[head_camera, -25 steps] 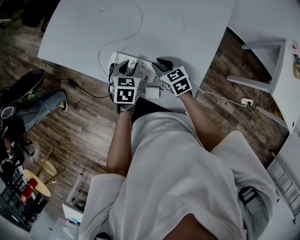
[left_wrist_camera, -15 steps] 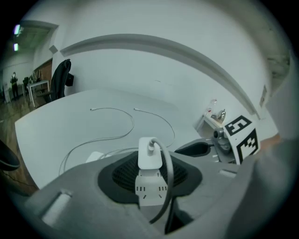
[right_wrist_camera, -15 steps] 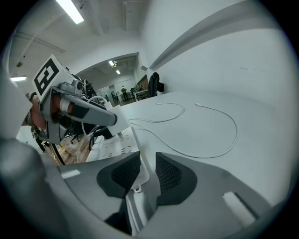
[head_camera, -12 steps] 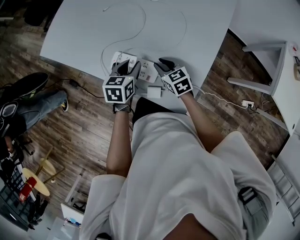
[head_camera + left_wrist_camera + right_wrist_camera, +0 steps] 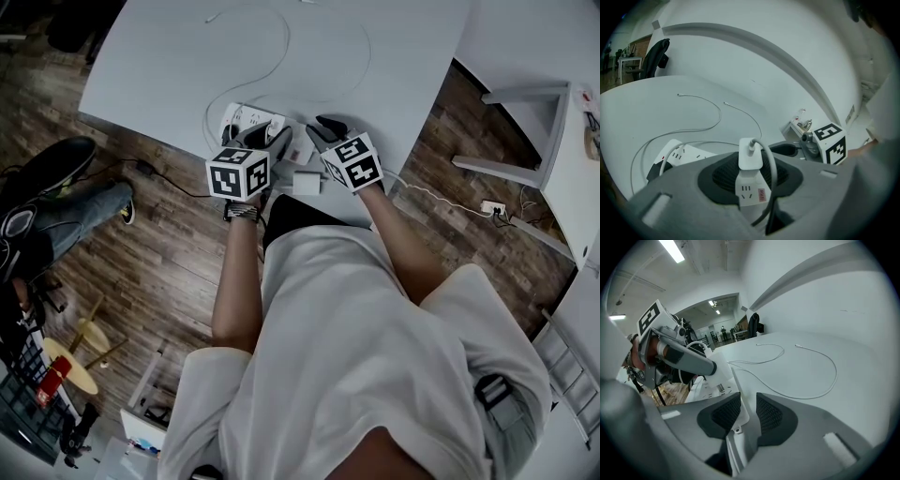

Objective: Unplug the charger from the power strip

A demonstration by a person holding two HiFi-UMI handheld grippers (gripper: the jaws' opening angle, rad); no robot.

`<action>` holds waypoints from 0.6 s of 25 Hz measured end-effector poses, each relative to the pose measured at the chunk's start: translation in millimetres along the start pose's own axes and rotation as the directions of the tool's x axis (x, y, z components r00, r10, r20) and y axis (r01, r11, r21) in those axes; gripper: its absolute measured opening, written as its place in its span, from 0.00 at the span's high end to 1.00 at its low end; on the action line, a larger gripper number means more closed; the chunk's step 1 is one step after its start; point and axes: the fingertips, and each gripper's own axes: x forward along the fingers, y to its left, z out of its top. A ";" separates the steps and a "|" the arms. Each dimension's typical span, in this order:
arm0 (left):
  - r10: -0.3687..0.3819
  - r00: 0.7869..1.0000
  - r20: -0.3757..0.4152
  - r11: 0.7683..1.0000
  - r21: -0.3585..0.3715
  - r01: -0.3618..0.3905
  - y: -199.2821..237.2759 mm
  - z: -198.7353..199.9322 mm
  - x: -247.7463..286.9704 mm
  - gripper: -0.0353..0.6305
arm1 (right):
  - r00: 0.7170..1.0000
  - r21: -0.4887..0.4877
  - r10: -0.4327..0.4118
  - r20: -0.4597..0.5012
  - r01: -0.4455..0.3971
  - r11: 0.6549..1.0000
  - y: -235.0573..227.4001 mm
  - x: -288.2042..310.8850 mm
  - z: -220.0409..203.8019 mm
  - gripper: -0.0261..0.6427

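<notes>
1. left gripper [image 5: 259,141]: jaws clamped wide on the white charger [image 5: 750,157], whose cord arches off its top.
2. charger stands on the power strip [image 5: 249,119], at the white table's [image 5: 159,66] 6 o'clock edge.
3. right gripper [image 5: 748,404], at 3 o'clock of the left one: pads nearly together, pinching the power strip's end.
4. thin white cables [image 5: 284,42] loop at 12 o'clock.

From overhead the left gripper [image 5: 267,139] covers the charger [image 5: 750,154], which shows only in the view along that gripper's jaws. There the white part beneath it sinks behind the jaws. The right gripper [image 5: 325,125] hides the right end of the power strip [image 5: 251,119]. The cable [image 5: 288,52] runs out of view at the far side. A leg [image 5: 80,211] on the left is cut off.
</notes>
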 end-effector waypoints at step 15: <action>0.166 0.986 0.006 0.984 0.058 -0.166 35.0 13.2 -21.6 0.68 | 0.997 -0.007 -0.074 0.022 0.074 0.997 -3.7 -15.7 9.8 0.81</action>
